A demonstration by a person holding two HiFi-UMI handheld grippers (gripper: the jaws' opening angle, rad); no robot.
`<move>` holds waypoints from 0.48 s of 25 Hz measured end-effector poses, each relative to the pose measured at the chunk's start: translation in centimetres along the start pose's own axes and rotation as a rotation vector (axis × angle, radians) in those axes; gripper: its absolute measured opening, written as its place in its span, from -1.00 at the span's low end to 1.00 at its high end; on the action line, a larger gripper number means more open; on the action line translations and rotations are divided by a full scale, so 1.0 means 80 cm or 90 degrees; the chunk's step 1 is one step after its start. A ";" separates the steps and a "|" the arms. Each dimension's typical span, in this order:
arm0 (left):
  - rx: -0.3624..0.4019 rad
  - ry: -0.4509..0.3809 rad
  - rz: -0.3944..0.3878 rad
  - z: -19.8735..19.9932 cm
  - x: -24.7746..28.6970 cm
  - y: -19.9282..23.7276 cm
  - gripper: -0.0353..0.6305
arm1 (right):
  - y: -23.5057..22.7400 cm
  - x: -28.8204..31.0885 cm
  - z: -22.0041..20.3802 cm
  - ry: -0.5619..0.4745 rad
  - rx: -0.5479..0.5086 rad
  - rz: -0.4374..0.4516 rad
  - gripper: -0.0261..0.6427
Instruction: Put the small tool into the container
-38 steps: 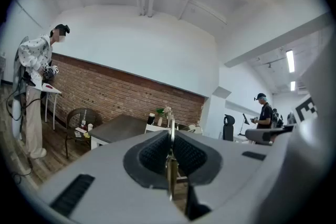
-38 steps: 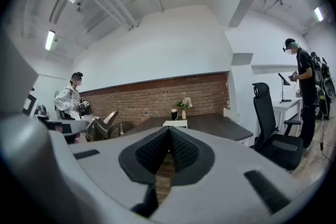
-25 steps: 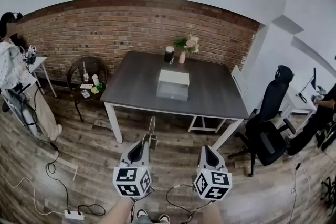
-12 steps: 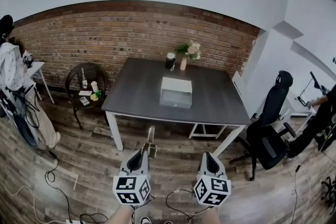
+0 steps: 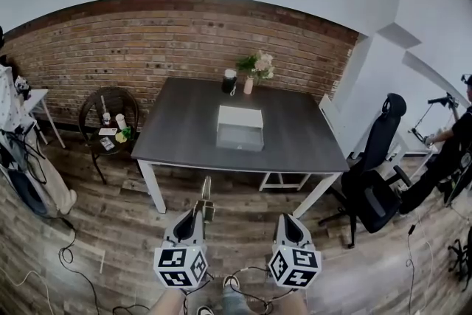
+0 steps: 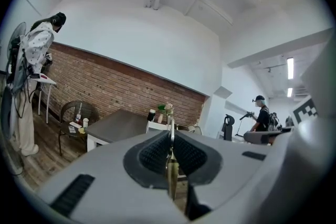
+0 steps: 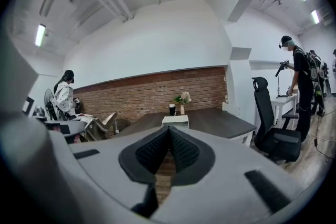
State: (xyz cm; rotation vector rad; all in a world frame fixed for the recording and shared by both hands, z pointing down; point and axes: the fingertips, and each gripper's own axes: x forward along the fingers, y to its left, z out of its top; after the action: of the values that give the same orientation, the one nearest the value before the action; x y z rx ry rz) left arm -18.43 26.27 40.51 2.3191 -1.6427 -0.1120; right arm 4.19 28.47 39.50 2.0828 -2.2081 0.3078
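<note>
The small tool [image 5: 206, 195], a thin metal piece with a brass-coloured body, sticks forward out of my left gripper [image 5: 198, 210], which is shut on it. In the left gripper view the tool [image 6: 171, 173] runs up between the pressed pads. My right gripper [image 5: 287, 218] is beside it, shut with nothing in it; its pads [image 7: 178, 148] meet at the tip. Both are held over the wooden floor, well short of the table. The container [image 5: 240, 127], a white open-fronted box, sits mid-way on the dark grey table [image 5: 177, 136]. It also shows far ahead as a white box [image 7: 175, 121].
A black cup [image 5: 229, 81] and a flower vase [image 5: 255, 71] stand at the table's far edge. A round wicker chair with small items [image 5: 107, 123] is to the left, a black office chair [image 5: 375, 172] to the right, with a person [image 5: 456, 142] beyond. Cables [image 5: 70, 251] lie on the floor.
The head view has shifted, so the table sits slightly further left. The person at the far left has slid almost out of frame. Both grippers keep their pose, the tool still in the left one.
</note>
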 end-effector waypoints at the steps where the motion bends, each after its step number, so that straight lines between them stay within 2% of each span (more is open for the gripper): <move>1: 0.001 0.001 0.000 0.001 0.009 0.000 -0.83 | -0.002 0.010 0.002 0.002 0.000 0.004 -0.91; 12: 0.012 0.017 0.031 0.012 0.131 0.019 -0.83 | -0.041 0.143 0.022 0.026 0.002 0.027 -0.91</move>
State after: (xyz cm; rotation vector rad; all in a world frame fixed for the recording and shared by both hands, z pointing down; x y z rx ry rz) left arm -16.41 15.85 41.14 2.2825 -1.6916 -0.0551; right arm 6.80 16.75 40.37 2.0160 -2.2320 0.3538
